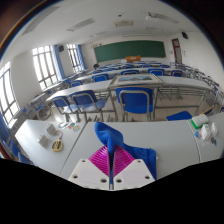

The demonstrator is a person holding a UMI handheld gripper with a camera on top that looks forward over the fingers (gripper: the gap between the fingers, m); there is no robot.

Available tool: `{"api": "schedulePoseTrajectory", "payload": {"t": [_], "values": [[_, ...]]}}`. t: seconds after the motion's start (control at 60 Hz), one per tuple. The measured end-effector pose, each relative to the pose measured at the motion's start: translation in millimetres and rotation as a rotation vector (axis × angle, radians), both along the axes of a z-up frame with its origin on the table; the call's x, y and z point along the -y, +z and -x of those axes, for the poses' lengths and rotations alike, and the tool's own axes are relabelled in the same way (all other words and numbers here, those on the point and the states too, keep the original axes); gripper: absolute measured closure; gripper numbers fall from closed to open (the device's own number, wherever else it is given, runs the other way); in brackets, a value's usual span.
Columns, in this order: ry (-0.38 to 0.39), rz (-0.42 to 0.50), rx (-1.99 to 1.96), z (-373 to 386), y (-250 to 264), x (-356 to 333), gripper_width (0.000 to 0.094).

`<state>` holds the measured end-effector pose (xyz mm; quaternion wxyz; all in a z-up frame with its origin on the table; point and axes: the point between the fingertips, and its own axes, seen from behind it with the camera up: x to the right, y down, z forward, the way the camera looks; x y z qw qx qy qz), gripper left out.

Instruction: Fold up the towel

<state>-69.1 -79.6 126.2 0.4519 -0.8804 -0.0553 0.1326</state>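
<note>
A blue towel (pixel 113 135) hangs bunched from my gripper (pixel 112 163), lifted above the white table (pixel 60 150). A thin fold of it runs down between the two pink pads (pixel 100 160), which press together on it. The rest of the towel drapes ahead of the fingers and to the right (pixel 143 155), over the table's surface. My gripper is shut on the towel.
On the table lie a small round object (pixel 57 146) to the left and cups or bottles (pixel 205 128) and a blue item (pixel 180 116) to the right. Beyond stand rows of desks with blue chairs (pixel 133 100), windows at left, a green chalkboard (pixel 130 50) on the far wall.
</note>
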Motion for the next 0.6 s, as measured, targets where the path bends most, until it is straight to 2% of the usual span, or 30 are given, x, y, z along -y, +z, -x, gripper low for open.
{"api": "schedulePoseTrajectory", "payload": {"t": [0.083, 0.117, 0.15, 0.217, 0.233, 0.283, 0.383, 0.6], "values": [[-0.018, 0.021, -0.010, -27, -7, -9, 0.0902], [-0.028, 0.037, 0.001, -47, -24, -10, 0.0846], [-0.039, 0.070, 0.022, -55, -37, -12, 0.0730], [-0.067, 0.116, 0.061, -79, -64, -17, 0.0295], [-0.073, 0.125, 0.074, -85, -70, -17, 0.0214], [-0.091, 0.141, 0.115, -103, -84, -17, 0.0094], [-0.088, 0.129, 0.149, -121, -81, -15, 0.0087], [-0.052, 0.075, 0.158, -99, -27, 29, 0.0089]]}}
